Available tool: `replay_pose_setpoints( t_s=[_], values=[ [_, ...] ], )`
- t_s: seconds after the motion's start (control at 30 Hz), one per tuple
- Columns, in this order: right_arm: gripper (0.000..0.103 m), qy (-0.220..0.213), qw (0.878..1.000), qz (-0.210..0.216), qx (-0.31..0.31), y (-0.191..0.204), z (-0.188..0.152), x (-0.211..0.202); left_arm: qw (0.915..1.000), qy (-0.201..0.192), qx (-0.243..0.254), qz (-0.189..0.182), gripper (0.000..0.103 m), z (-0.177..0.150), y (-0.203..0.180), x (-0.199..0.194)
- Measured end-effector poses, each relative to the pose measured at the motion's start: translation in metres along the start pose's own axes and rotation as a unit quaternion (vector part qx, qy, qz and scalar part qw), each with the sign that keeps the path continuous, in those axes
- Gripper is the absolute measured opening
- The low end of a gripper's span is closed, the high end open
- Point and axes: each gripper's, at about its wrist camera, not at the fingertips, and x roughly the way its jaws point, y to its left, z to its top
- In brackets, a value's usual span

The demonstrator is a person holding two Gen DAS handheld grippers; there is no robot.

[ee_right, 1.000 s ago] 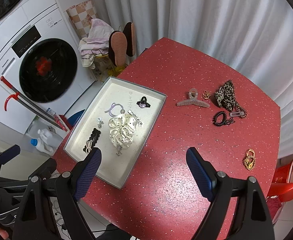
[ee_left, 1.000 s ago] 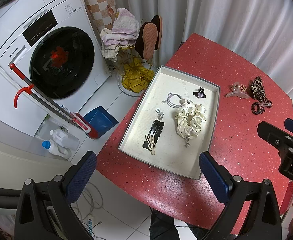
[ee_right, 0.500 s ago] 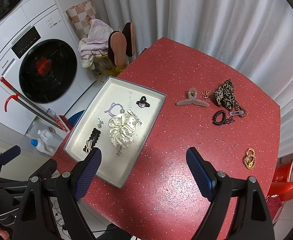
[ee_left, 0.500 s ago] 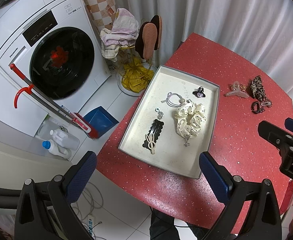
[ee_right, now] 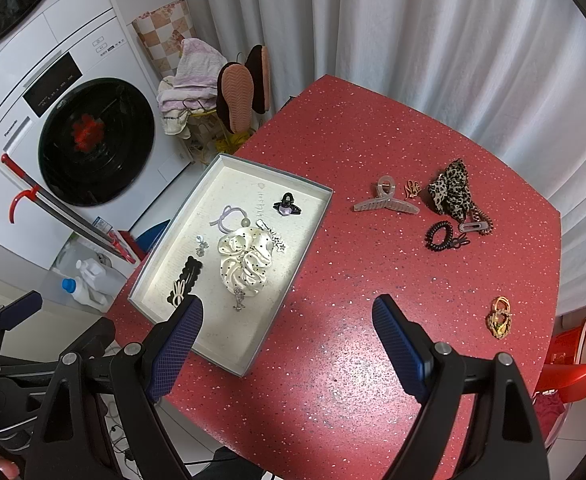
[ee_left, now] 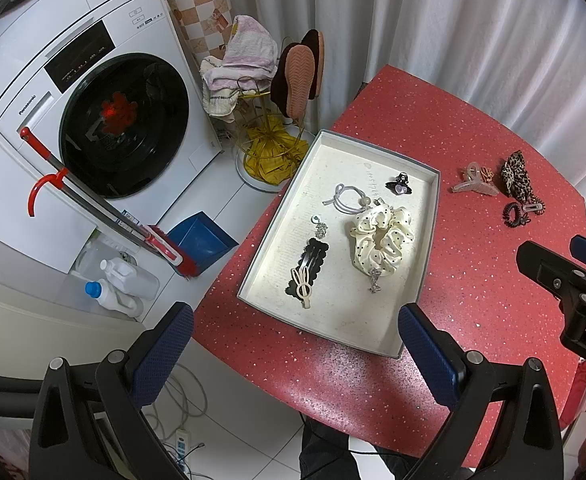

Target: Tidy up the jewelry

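A grey-rimmed tray (ee_left: 267, 229) (ee_right: 307, 226) lies on the red table (ee_right: 353, 360). In it are a cream dotted scrunchie (ee_left: 381, 238) (ee_right: 245, 258), a black hair clip (ee_left: 307, 268), a lilac hair tie (ee_right: 229, 216) and a small black claw clip (ee_right: 287, 204). Loose on the table lie a clear claw clip (ee_right: 385, 200), a leopard scrunchie (ee_right: 451, 192), a black coil tie (ee_right: 439, 236) and a gold piece (ee_right: 499, 318). My left gripper (ee_left: 293, 356) hangs open above the tray's near edge. My right gripper (ee_right: 287, 344) hangs open over bare table, holding nothing.
A washing machine (ee_left: 93, 120), a broom (ee_left: 105, 208), bottles (ee_left: 113, 284) and a rack with towels and slippers (ee_left: 277, 76) stand on the floor left of the table. White curtains (ee_right: 453, 40) hang behind it. A red stool (ee_right: 573, 376) sits at the right.
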Motion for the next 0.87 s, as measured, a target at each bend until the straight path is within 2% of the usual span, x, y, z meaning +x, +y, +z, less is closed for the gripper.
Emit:
replay_pose_setpoints(
  t_s=[0.87],
  values=[
    [0.089,0.002,1.000,0.001,-0.001,0.0029,-0.0016,0.0009,1.0000,0.004,-0.006,0.002,0.102,0.0010,0.0035,0.0068]
  ],
)
